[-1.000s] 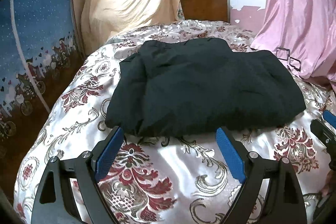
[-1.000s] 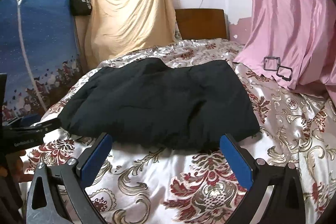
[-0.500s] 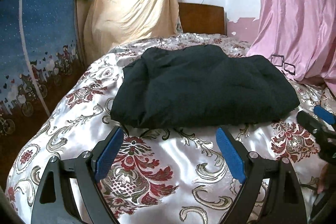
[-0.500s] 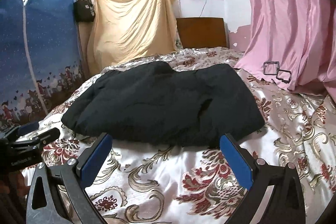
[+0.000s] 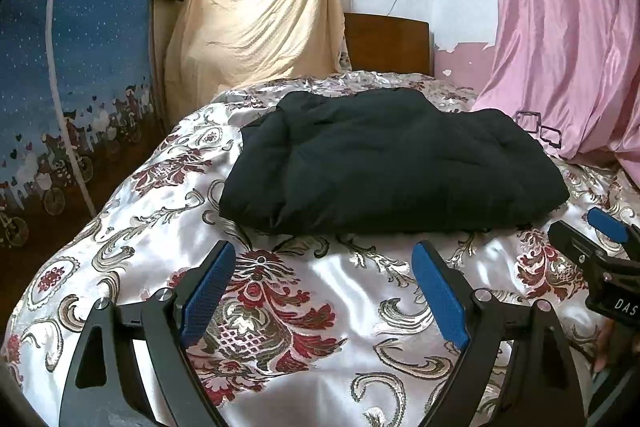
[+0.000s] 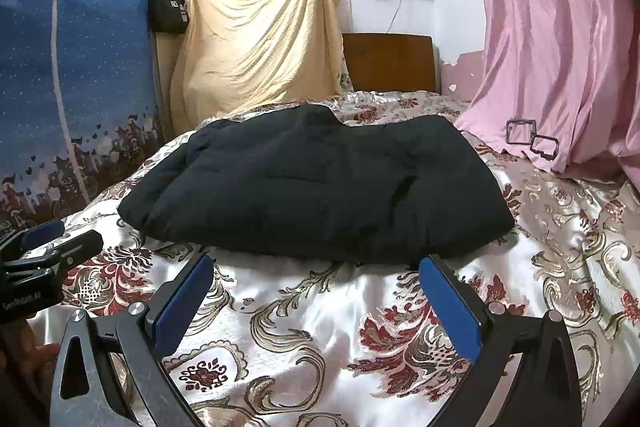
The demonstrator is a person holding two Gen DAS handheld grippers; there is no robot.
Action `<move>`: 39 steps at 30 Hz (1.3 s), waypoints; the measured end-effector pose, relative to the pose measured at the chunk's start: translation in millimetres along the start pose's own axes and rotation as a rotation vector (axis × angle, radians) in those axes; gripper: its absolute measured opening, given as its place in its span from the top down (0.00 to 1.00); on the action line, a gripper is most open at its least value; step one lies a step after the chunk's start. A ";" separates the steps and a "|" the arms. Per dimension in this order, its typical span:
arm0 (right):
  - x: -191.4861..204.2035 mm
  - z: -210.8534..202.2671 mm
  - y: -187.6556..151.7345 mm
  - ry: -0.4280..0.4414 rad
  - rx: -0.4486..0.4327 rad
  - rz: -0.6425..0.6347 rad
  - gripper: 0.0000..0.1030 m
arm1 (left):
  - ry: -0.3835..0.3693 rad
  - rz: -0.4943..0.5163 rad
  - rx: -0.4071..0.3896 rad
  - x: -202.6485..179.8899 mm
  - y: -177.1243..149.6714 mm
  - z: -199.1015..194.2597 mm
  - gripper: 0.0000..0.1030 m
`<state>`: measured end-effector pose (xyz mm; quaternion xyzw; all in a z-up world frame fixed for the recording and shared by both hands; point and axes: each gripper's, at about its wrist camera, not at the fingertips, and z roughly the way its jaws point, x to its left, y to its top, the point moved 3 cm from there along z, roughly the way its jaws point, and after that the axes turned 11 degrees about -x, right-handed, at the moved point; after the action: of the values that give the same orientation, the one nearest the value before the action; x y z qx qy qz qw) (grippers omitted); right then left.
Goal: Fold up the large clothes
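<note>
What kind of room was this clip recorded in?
Most likely a home bedroom: a bed under a floral satin bedspread, a wooden headboard against the wall, and a folded dark garment lying on the bed.

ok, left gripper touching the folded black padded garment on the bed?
Apart. The left wrist view shows the open left gripper short of the folded black padded garment, with a strip of floral satin bedspread between.
</note>
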<state>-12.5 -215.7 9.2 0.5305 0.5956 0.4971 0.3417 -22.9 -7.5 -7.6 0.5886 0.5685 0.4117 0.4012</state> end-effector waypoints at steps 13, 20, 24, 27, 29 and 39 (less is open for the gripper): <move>-3.5 2.7 -2.7 0.000 0.008 0.009 0.00 | 0.002 0.005 -0.003 0.3 -1.6 -1.2 0.16; -3.6 2.8 -2.7 0.002 0.008 0.010 0.00 | 0.005 0.007 -0.001 -0.6 -1.8 -1.1 0.16; -3.9 3.3 -3.2 0.002 0.012 0.012 0.00 | 0.007 0.007 0.003 -0.2 -0.3 -0.5 0.16; -4.1 5.0 -6.5 0.003 0.018 0.014 0.00 | 0.006 0.006 0.004 0.7 0.4 0.1 0.16; -4.0 5.4 -7.0 0.003 0.018 0.014 0.00 | 0.007 0.006 0.004 0.4 0.6 0.2 0.16; -4.7 7.6 -9.3 0.005 0.022 0.012 0.00 | 0.008 0.007 0.005 1.3 0.3 0.6 0.16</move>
<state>-7.2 -218.0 -2.4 0.5366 0.5986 0.4940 0.3312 -22.2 -6.1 -7.4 0.5898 0.5690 0.4142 0.3960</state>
